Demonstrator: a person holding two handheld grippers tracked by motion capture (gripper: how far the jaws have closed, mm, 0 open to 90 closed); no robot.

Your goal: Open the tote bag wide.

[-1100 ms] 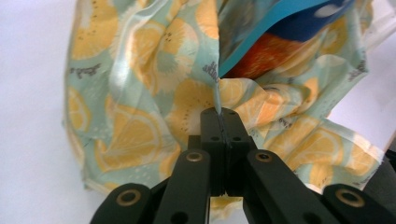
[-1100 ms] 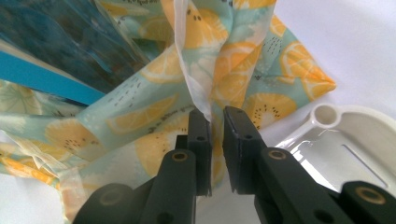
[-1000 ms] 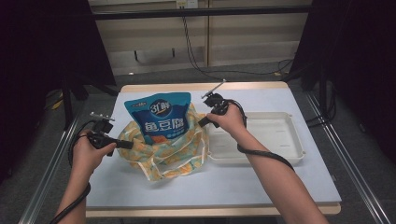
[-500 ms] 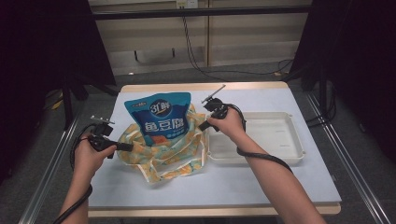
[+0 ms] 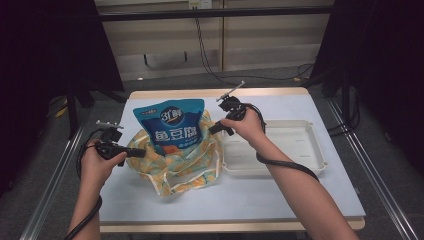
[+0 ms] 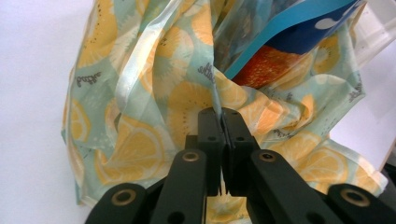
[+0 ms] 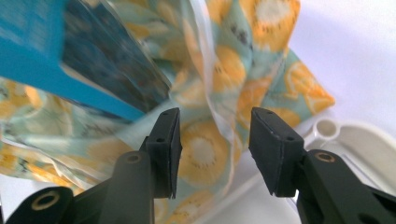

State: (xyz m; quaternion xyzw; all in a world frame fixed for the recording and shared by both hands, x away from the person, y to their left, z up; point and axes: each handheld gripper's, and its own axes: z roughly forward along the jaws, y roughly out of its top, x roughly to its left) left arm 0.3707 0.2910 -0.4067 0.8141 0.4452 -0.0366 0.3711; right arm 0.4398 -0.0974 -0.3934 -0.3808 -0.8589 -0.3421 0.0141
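A blue snack pouch [image 5: 170, 125] stands upright inside a cloth bag [image 5: 185, 167] printed with orange and lemon slices, at the table's middle left. My left gripper [image 5: 142, 153] is shut on a fold of the bag's left rim; in the left gripper view the jaws [image 6: 223, 116] pinch the fabric [image 6: 140, 93] below the pouch [image 6: 303, 28]. My right gripper [image 5: 212, 131] hovers at the bag's right rim. Its jaws [image 7: 215, 121] have just been opening and stand apart, with bag fabric [image 7: 261, 56] showing in the gap, untouched by the pads. The pouch [image 7: 70, 56] is blurred at upper left.
A white plastic tray [image 5: 295, 150] lies right of the bag, its corner [image 7: 364, 140] under the right gripper. The white table top [image 5: 250, 200] has bare room in front. Cables trail from both grippers. Dark floor and frame rails surround the table.
The right gripper's jaws have opened and let go at the bag's right rim, and the hand has lifted slightly. The left gripper still holds the left rim.
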